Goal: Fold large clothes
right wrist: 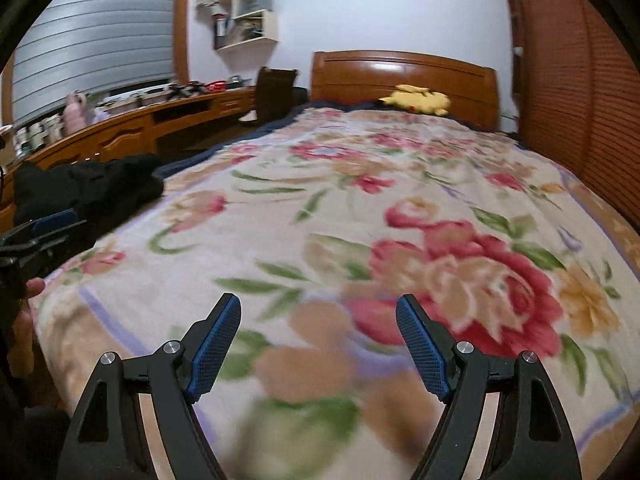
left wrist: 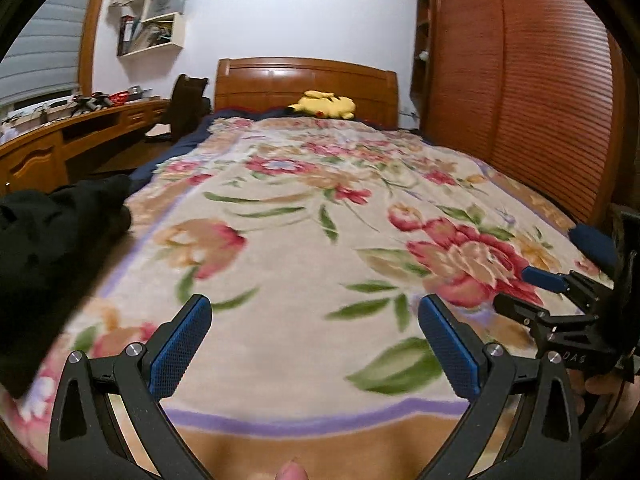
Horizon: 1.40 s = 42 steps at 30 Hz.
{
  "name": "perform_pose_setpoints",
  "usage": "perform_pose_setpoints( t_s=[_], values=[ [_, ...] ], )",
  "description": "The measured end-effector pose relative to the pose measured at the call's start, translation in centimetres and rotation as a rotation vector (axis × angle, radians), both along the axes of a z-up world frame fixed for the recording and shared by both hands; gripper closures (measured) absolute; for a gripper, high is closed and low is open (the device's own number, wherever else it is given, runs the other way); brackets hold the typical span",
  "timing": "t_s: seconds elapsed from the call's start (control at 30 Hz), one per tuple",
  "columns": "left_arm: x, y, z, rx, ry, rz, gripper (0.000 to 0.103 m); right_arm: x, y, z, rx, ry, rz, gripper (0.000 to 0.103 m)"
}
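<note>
A crumpled black garment [left wrist: 52, 232] lies in a heap at the left edge of the bed, on the floral blanket [left wrist: 312, 220]. In the right wrist view the same black garment [right wrist: 92, 188] sits at the far left. My left gripper [left wrist: 314, 308] is open over the blanket near the foot of the bed, with nothing between its blue pads; the garment is off to its left. My right gripper [right wrist: 318, 308] is open too and empty, over a big red flower in the pattern. It also shows as the right gripper [left wrist: 560, 256] at the right edge of the left wrist view.
A yellow plush toy [left wrist: 324, 106] rests against the wooden headboard [left wrist: 304, 80]. A wooden desk [left wrist: 80, 132] with clutter runs along the left wall, with a dark chair [left wrist: 188, 100] beside the bed. Slatted wardrobe doors [left wrist: 520, 80] close off the right side.
</note>
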<state>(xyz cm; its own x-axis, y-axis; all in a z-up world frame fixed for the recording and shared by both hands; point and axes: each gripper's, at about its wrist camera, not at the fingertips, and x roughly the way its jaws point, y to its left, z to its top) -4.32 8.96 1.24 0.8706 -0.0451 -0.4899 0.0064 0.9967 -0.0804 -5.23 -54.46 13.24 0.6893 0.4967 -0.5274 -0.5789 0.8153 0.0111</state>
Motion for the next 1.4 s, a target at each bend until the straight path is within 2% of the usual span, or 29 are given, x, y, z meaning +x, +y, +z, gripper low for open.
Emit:
perform_pose_setpoints(
  t_s=[0.17, 0.53, 0.77, 1.1, 1.4],
  values=[
    [0.6, -3.4, -0.3, 0.008, -0.003, -0.032, 0.0, -1.4, -2.1, 0.5, 0.007, -0.006, -0.063, 0.022],
    [-1.3, -7.8, 0.8, 0.034, -0.103, -0.053, 0.0, -6.3, -7.1, 2.5, 0.088, -0.095, -0.136, 0.022],
    [-2.2, -8.3, 1.0, -0.004, -0.115, -0.063, 0.0, -9.4, -9.3, 2.7, 0.125, -0.139, -0.155, 0.022],
    [-4.0, -7.7, 1.3, 0.001, -0.141, -0.025, 0.0, -9.5, -10.3, 1.5, 0.143, -0.171, -0.147, 0.022],
    [-4.1, -5.6, -0.1, -0.001, -0.115, 0.014, 0.0, -9.0, -10.3, 0.6, 0.123, -0.199, -0.14, 0.022]
  ],
)
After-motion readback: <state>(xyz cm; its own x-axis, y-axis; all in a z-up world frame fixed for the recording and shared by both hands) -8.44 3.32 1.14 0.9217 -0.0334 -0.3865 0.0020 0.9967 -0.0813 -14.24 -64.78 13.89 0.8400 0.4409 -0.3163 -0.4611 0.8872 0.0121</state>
